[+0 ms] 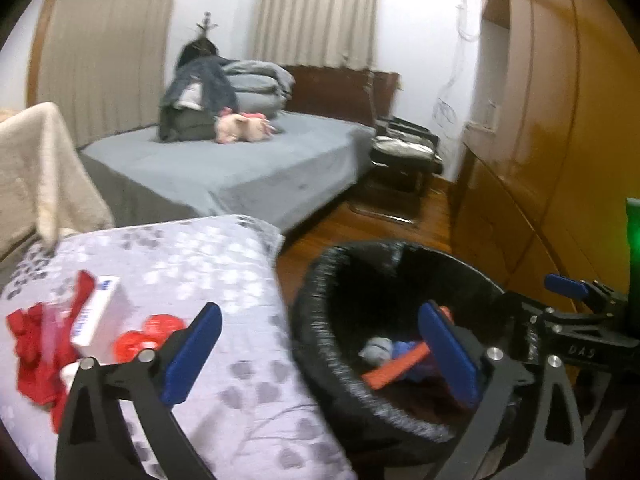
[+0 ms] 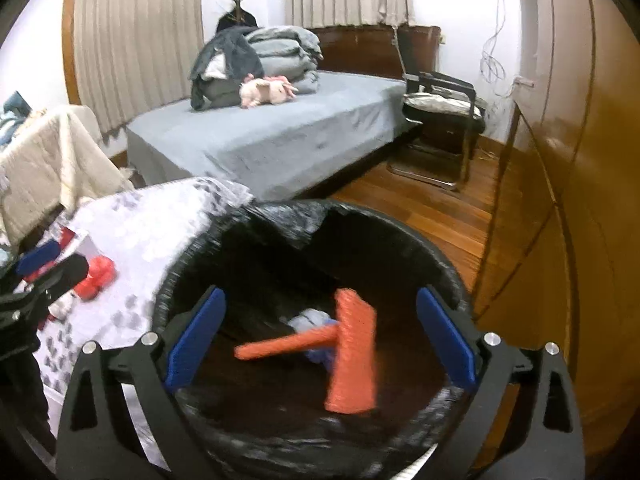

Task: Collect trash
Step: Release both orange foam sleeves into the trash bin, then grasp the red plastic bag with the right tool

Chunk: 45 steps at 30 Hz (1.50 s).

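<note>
A black-lined trash bin (image 1: pixel 316 292) (image 2: pixel 192 256) stands on the floor beside a table with a grey patterned cloth (image 1: pixel 180 256) (image 2: pixel 148 224). My right gripper (image 2: pixel 320 340) is open above the bin; a blurred orange box (image 2: pixel 352 356) is in mid-air between its fingers, with an orange strip and blue-white scraps (image 2: pixel 312 320) below. My left gripper (image 1: pixel 320 352) is open, straddling the table edge and bin rim. On the table lie a white box (image 1: pixel 100 312), red wrappers (image 1: pixel 34 348) and a red crumpled piece (image 1: pixel 148 332).
A bed with grey sheet (image 1: pixel 224 168) (image 2: pixel 272 140) holds folded bedding and a pink plush toy. A black chair (image 2: pixel 440 120) stands by the bed. A wooden wardrobe (image 1: pixel 560 140) fills the right side. A cream blanket (image 1: pixel 36 168) hangs at left.
</note>
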### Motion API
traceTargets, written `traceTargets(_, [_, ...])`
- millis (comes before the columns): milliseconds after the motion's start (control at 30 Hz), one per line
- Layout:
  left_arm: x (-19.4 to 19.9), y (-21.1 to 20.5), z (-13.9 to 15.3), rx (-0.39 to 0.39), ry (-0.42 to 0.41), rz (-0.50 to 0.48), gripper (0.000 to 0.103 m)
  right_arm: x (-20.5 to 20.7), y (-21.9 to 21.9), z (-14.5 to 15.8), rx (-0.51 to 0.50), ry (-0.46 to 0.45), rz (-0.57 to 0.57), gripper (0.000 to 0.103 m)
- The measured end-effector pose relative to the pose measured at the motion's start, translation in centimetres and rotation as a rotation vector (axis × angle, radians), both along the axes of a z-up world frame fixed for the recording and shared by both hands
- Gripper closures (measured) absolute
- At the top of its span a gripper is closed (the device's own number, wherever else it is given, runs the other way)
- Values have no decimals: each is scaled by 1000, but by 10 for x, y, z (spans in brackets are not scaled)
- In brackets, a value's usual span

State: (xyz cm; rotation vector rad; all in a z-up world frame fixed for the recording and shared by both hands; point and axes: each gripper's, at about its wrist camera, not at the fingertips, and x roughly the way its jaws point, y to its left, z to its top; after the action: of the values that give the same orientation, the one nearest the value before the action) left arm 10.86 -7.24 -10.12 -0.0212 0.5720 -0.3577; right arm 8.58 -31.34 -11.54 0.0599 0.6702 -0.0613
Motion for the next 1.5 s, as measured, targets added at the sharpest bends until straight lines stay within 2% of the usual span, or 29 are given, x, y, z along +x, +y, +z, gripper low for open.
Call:
traceTargets(400, [-11, 114, -11, 47, 8, 265, 6, 35, 106, 11, 23, -52, 221, 8])
traceTargets(633, [-13, 172, -23, 77, 11, 403, 7, 58, 172, 5, 35, -65, 342, 8])
traceTargets(800, [-13, 195, -34, 85, 25, 447, 7, 75, 210, -10, 33, -51, 390, 8])
traceTargets(1033, [-10, 218, -50, 76, 46, 491, 8, 101, 257, -46, 16, 15, 425, 8])
traceTargets(1500, [-4, 248, -63, 72, 64, 541, 9, 129, 296, -83, -13, 139, 489, 11])
